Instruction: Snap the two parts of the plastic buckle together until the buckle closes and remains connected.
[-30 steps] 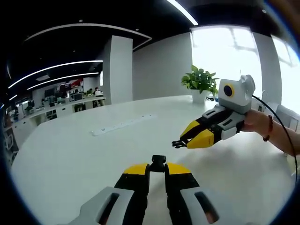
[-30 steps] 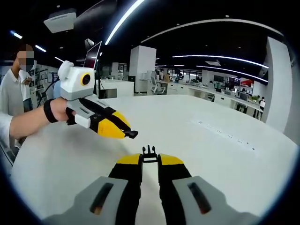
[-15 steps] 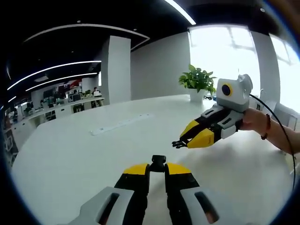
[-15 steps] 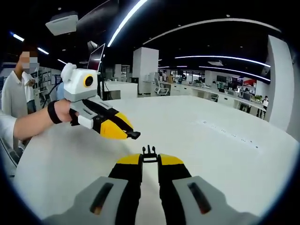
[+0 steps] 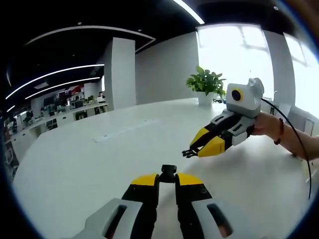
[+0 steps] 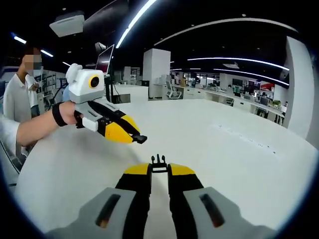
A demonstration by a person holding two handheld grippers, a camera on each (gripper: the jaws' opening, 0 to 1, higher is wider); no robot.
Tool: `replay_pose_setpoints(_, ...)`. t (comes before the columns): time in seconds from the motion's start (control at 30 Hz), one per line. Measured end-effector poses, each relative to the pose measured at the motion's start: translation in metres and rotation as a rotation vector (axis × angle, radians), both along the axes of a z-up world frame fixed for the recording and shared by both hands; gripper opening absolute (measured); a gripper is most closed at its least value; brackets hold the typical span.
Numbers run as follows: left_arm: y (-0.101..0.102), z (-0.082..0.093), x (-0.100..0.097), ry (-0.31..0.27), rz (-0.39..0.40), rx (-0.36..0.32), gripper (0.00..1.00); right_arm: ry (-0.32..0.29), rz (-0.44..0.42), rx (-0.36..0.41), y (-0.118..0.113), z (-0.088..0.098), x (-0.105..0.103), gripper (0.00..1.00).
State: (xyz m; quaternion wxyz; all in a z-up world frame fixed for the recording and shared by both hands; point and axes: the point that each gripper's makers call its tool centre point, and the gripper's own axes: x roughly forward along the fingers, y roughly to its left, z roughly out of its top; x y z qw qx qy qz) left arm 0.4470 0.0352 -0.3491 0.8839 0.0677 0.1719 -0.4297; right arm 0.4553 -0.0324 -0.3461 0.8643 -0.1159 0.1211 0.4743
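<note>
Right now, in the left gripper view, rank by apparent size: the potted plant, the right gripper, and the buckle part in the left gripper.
1. right gripper, though it is nearer the camera
2. potted plant, farther back
3. buckle part, smallest despite being closest

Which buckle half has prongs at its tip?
The half in the right gripper: its buckle piece ends in thin prongs, while the left gripper's piece ends in a blunt block.

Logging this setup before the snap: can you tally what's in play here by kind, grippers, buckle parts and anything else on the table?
Grippers: 2, left gripper and right gripper.
Buckle parts: 2, socket half and pronged half, each clamped in a gripper, still apart.
Potted plant: 1.
Power strip: 1.
Total: 6.
</note>
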Motion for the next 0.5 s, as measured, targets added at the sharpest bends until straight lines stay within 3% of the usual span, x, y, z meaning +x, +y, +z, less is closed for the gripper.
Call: replay_pose_setpoints(0.5,0.001,-0.003,-0.013,-0.003,-0.010,0.020,0.12,-0.015,0.021,-0.011,-0.001,0.007,-0.023,0.12)
